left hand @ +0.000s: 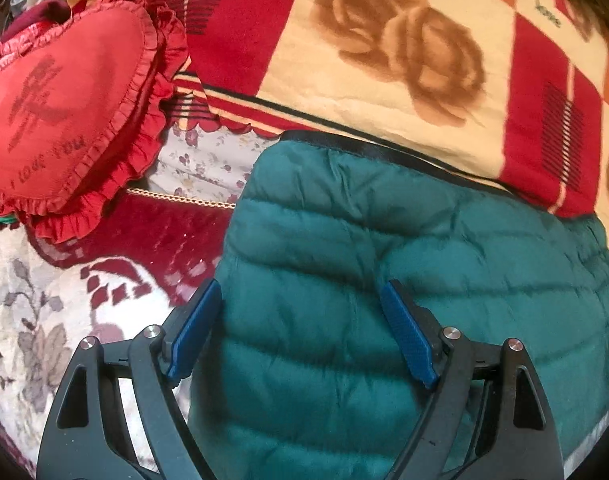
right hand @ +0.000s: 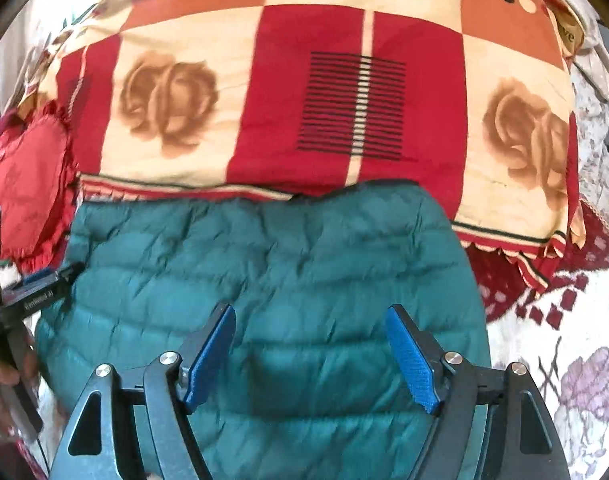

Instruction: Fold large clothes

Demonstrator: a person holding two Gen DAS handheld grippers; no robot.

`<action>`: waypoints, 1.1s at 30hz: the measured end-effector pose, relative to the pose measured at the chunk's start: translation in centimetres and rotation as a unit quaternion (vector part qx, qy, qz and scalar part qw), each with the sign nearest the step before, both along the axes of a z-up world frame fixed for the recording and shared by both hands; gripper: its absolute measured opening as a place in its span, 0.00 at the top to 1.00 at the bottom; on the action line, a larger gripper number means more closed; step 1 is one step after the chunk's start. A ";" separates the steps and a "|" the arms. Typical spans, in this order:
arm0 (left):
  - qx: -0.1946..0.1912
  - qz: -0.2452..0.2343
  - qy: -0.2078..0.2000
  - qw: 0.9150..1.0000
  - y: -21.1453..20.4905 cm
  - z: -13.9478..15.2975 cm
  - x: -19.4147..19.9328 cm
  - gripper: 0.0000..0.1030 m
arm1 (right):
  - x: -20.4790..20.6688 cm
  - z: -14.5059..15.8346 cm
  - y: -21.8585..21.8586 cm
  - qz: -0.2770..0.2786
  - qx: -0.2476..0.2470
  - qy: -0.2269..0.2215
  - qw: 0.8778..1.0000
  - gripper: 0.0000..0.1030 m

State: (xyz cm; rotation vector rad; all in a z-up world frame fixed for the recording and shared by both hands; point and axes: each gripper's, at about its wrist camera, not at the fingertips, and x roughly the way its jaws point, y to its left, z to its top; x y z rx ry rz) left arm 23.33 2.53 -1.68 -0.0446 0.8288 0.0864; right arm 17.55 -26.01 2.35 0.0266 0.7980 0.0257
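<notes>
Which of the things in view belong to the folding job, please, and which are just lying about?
Job: jacket, left gripper, right gripper.
Lying about: heart cushion, rose blanket, floral cover.

quilted, slightly glossy jacket (right hand: 264, 280) cloth

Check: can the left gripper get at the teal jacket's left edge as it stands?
Probably yes. The left gripper is open over the teal jacket, its left pad right at that edge, with nothing lying between them.
</notes>
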 end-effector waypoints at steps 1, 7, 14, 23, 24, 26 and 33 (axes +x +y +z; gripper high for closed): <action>-0.001 -0.001 -0.003 1.000 0.0 0.2 -0.6 0.20 | -0.2 -0.2 -0.1 -0.004 -0.005 0.001 1.000 0.27; 0.007 -0.008 -0.008 1.000 -0.6 0.3 -3.8 0.20 | -0.1 -3.0 -1.2 -0.040 -0.022 0.034 0.998 0.18; 0.008 -0.015 -0.022 1.000 -0.9 1.1 -7.1 0.20 | -2.6 -1.0 -1.1 -0.033 0.009 0.021 0.999 0.18; -0.002 -0.015 -0.023 1.000 -0.8 1.3 -10.0 0.20 | -7.5 -0.9 0.7 -0.012 -0.010 0.017 1.000 0.18; -0.003 -0.016 -0.022 1.000 -0.7 1.2 -10.3 0.20 | -7.9 -1.0 0.6 -0.011 -0.007 0.020 1.000 0.18; -0.003 -0.017 -0.021 1.000 -0.7 1.2 -10.8 0.20 | -8.4 -1.2 0.5 -0.013 0.000 0.023 1.000 0.18; -0.003 -0.015 -0.017 1.000 -0.3 1.1 -11.9 0.20 | -9.9 -1.7 -0.6 -0.028 0.024 0.033 0.999 0.12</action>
